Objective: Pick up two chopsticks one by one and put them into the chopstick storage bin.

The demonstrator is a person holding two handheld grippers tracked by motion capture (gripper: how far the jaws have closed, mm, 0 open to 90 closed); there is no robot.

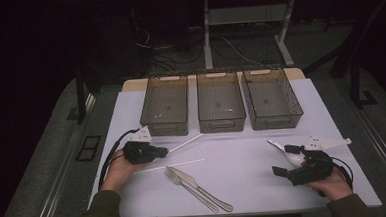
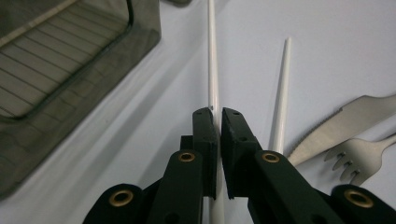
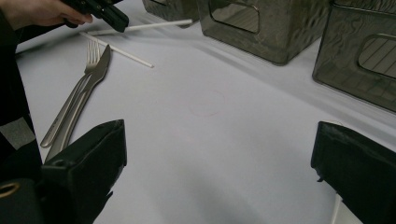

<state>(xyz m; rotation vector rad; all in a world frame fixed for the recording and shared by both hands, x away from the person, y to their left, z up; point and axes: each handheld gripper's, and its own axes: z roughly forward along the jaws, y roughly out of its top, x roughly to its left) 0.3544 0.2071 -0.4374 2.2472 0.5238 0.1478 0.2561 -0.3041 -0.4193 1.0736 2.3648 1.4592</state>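
My left gripper (image 1: 160,151) lies low at the table's left, shut on the near end of a white chopstick (image 1: 185,143) that points toward the bins. In the left gripper view the jaws (image 2: 218,116) pinch this chopstick (image 2: 212,60), and a second chopstick (image 2: 282,93) lies free just to its right. My right gripper (image 1: 285,159) stands open at the right, beside a white spoon (image 1: 288,153). In the right gripper view its jaws (image 3: 219,140) are wide apart over bare table.
Three dark see-through bins (image 1: 165,106) (image 1: 220,102) (image 1: 271,98) stand in a row at the back of the white mat. A metal fork (image 1: 185,185) and knife (image 1: 205,188) lie side by side near the front edge, between my hands.
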